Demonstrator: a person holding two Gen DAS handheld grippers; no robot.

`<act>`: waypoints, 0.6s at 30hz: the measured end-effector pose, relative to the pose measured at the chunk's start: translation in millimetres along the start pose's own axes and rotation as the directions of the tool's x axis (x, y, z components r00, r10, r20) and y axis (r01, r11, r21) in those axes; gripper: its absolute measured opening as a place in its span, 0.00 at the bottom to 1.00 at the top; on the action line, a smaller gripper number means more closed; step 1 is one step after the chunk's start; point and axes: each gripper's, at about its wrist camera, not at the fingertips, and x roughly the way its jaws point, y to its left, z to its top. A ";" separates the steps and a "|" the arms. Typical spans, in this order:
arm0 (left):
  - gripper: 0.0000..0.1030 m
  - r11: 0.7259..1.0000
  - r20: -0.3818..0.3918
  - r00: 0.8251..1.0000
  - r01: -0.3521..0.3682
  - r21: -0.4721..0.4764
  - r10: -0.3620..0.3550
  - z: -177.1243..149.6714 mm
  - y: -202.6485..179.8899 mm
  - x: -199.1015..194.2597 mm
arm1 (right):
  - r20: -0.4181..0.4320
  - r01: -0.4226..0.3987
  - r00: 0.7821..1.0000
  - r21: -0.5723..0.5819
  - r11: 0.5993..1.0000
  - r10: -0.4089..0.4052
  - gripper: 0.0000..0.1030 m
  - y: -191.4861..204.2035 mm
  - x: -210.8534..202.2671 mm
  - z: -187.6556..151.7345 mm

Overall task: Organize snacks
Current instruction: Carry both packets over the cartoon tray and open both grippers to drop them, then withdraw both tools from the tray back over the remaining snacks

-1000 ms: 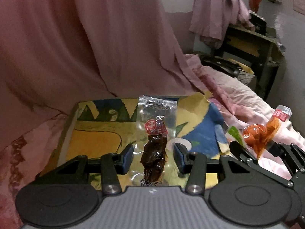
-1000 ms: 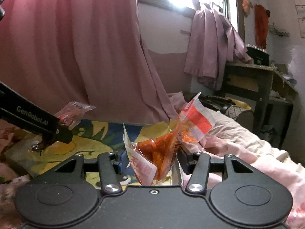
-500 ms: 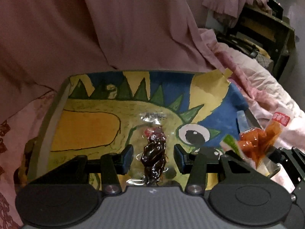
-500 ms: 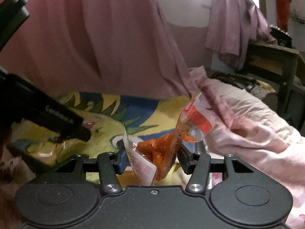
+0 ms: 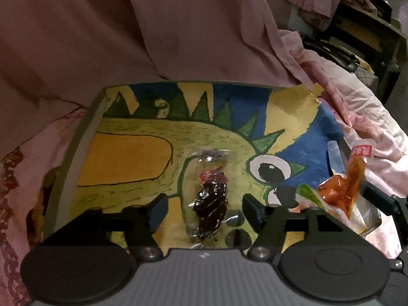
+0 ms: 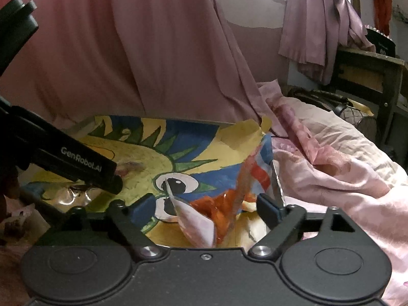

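A tray (image 5: 84,132) painted with a green dinosaur lies on pink bedding. A clear packet of dark snack (image 5: 210,199) lies flat on it between the fingers of my left gripper (image 5: 205,209), whose jaws are opening and stand clear of the packet on both sides. An orange snack packet (image 6: 219,204) stands on the tray's (image 6: 204,132) right end between the fingers of my right gripper (image 6: 206,205). Those jaws are opening too, with gaps on either side. The orange packet (image 5: 341,191) also shows at the right of the left wrist view.
A pink curtain (image 5: 153,25) hangs close behind the tray. Rumpled pink bedding (image 6: 331,158) lies to the right. A dark wooden desk (image 6: 369,76) with draped clothes stands at the far right. The left gripper's arm (image 6: 76,163) crosses the left of the right wrist view.
Both grippers came down onto the tray with their packets. Their jaws then widened and let go: the dark packet now lies flat and the orange one rests at the tray's right end.
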 end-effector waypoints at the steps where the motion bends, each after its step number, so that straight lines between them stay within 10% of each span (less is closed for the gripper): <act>1: 0.75 1.000 0.008 1.000 -0.005 -0.007 0.005 0.0 0.7 -4.0 | 0.003 0.002 1.000 0.000 1.000 -0.002 0.88 -0.4 -1.6 0.8; 8: 0.98 0.998 0.110 0.993 -0.033 -0.048 0.038 -5.1 5.5 -46.2 | 0.081 0.015 0.997 0.013 1.000 -0.016 0.99 -5.9 -32.8 11.2; 18: 1.00 0.989 0.266 0.961 -0.045 -0.141 0.081 -47.1 17.4 -127.1 | 0.175 0.016 0.984 0.116 0.993 -0.036 0.99 -22.2 -109.8 21.3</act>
